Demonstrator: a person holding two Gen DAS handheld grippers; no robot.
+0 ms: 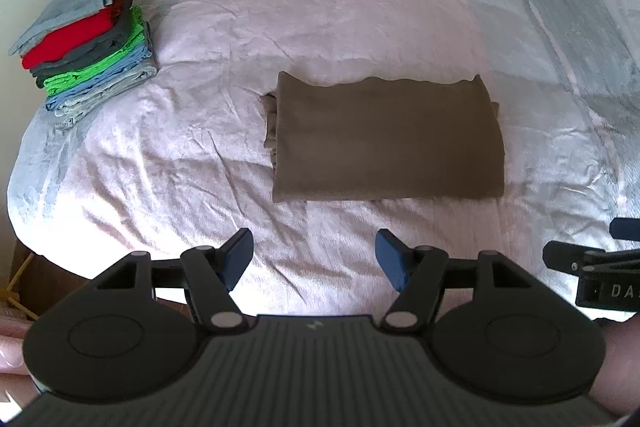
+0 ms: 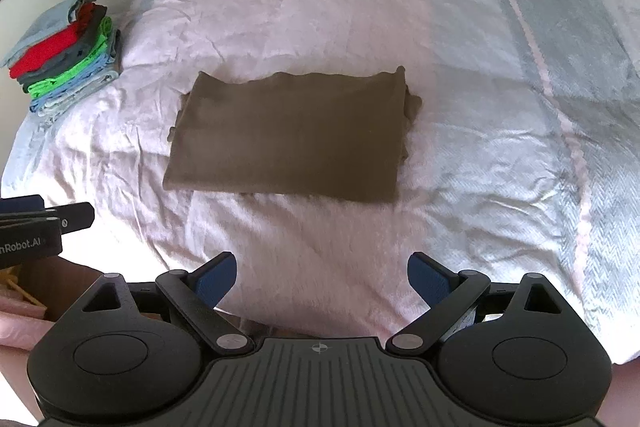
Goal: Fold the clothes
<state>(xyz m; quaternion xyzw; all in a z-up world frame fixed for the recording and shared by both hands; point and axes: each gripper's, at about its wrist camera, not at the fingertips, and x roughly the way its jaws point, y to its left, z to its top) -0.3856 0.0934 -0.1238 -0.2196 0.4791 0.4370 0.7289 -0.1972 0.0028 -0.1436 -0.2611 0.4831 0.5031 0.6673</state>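
Step in hand: fold of the brown garment point(image 1: 386, 139) judged complete or nearly so; both grippers clear of it, on its near side.
Brown garment: flat on the bed point(image 1: 320, 7), near the middle, as a compact rectangle; layered edges visible along its left side, far edge slightly wavy, a little cloth protruding at the right side in the right wrist view.
Folded stack point(image 1: 88, 43): at the far-left corner of the bed, well apart from the brown garment; grey-blue, red, dark grey, green and light blue layers visible.
Left gripper point(image 1: 316, 259): fingers point(image 1: 238, 255) spread wide, nothing between them, above bare bedcover just near of the garment.
Right gripper point(image 2: 322, 281): fingers point(image 2: 216, 281) spread wide, nothing held, likewise above bare bedcover near of the garment.
Grippers relative to each other: side by side, each visible at the edge of the other's view.
Progress: several pieces already stacked; no unfolded clothing visible on the bed.
Next move, judged: either one more fold, left to right, to match the stack's footprint, or transfer to the stack.
Requirement for transfer: pinch through all layers at both near corners, lift level, carry far-left, lower squarely onto the top layer.
Risk: loose left-side layers sliding open if only the top layer is caught.
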